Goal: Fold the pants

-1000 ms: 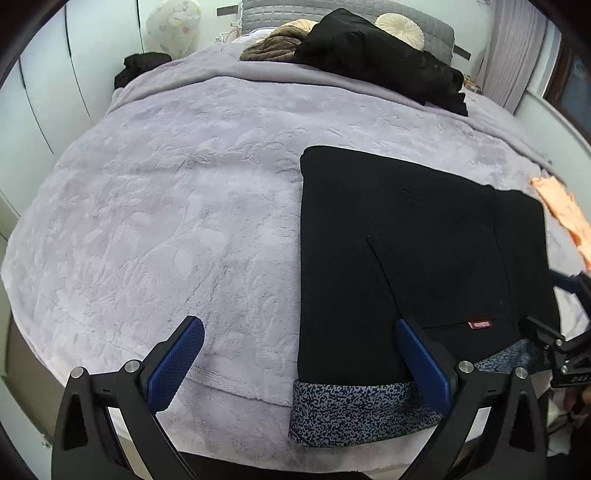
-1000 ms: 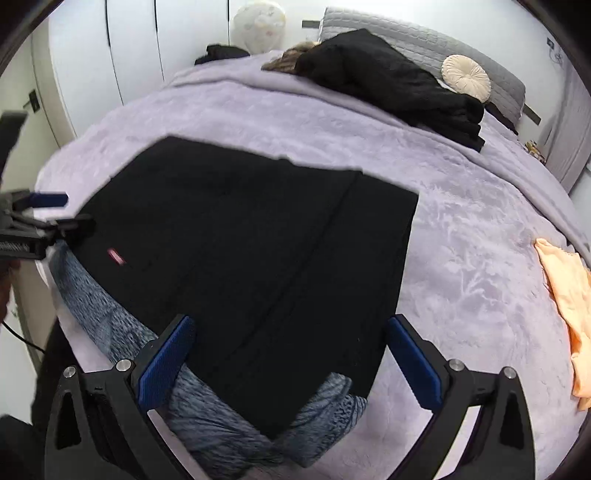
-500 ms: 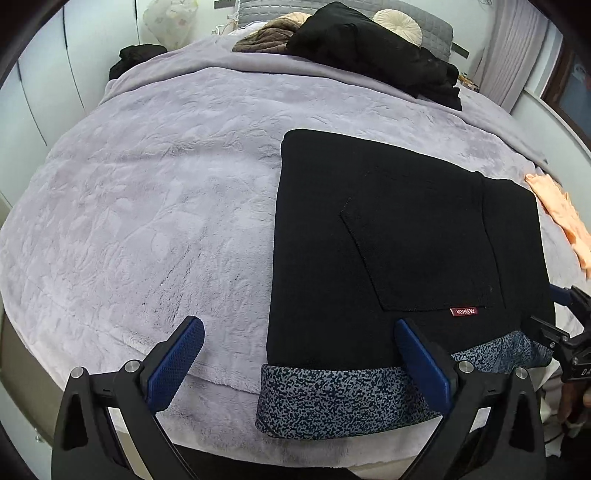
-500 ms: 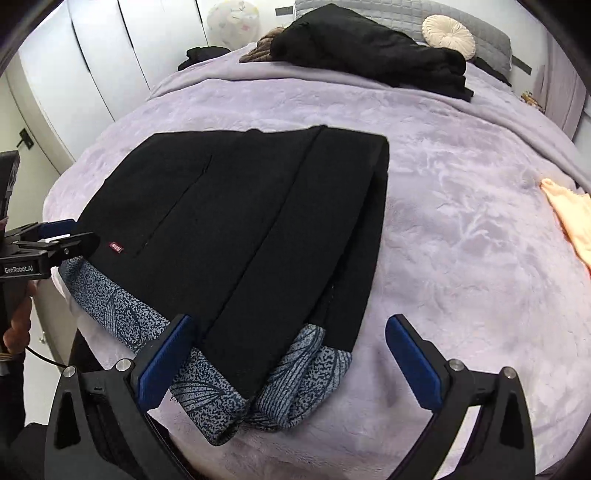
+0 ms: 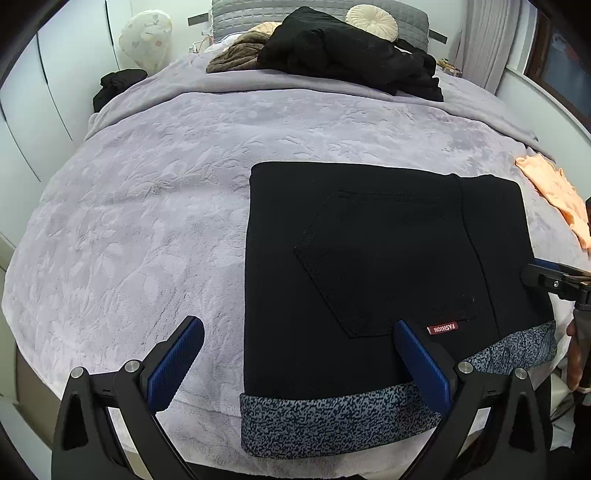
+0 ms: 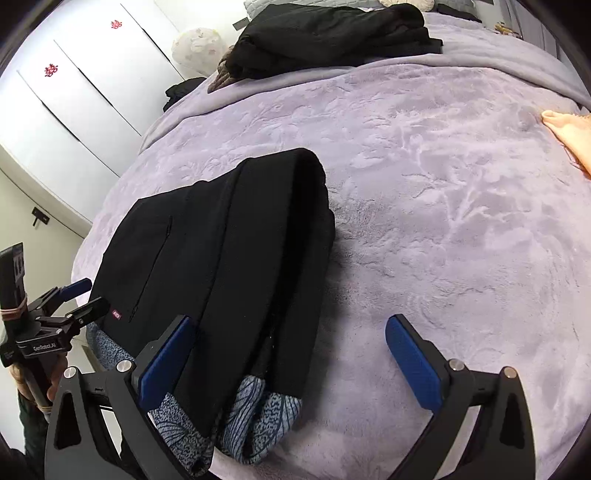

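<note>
The black pants (image 5: 388, 258) lie folded into a flat block near the foot edge of the bed (image 5: 147, 221), on its lilac plush blanket. Their speckled grey lining (image 5: 332, 421) shows as a turned-out band along the near edge, and a small red label (image 5: 442, 328) sits just under the back pocket. In the right wrist view the same pants (image 6: 240, 258) look stacked in several layers, with the patterned ends (image 6: 255, 424) bunched at the near corner.

The left tongs (image 5: 295, 369) are spread wide and hold nothing; one blue pad hangs over the bare blanket, the other over the black cloth by the label. The right tongs (image 6: 291, 373) are wide apart too and grip nothing, their left pad above the pants' near end, their right pad over the blanket. Whether either set touches the cloth I cannot quite tell from these angles.

At the head of the bed lies a heap of dark clothes (image 5: 351, 55) beside a brown garment (image 5: 236, 55) and a round cream cushion (image 5: 373, 18). An orange garment (image 5: 554, 192) rests on the blanket at the right edge, well apart from the pants. White wardrobe doors (image 6: 74, 92) line the left wall.
</note>
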### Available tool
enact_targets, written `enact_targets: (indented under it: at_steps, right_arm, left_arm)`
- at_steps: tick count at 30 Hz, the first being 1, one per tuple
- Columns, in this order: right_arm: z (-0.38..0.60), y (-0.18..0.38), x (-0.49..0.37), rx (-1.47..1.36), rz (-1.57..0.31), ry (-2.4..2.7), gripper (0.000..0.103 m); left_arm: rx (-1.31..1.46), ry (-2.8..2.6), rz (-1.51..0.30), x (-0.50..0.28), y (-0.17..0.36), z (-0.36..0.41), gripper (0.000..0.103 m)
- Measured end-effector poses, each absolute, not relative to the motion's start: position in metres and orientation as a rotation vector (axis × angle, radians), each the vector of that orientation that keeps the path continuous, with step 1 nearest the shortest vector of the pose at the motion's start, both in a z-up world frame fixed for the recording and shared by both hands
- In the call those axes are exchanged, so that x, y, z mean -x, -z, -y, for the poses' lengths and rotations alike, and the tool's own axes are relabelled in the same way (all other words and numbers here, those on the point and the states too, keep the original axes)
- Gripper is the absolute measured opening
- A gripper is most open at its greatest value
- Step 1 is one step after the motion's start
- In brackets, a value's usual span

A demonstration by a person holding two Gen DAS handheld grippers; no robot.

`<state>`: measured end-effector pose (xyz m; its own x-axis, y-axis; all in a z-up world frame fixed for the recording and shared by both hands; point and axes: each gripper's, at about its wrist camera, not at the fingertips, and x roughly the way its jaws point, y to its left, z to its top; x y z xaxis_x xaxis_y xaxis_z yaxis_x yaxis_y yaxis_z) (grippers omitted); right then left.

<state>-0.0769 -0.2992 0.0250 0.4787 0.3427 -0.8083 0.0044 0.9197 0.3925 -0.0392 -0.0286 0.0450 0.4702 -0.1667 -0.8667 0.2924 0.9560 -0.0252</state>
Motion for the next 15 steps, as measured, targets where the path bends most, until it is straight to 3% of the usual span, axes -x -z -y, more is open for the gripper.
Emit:
enact_targets:
  at_steps: [15]
  right_arm:
    - [0.269, 0.005, 0.051, -0.471, -1.09, -0.382, 0.103]
  left_arm:
    - [0.103, 0.427, -1.137, 0.003, -0.01, 0.032, 0.103]
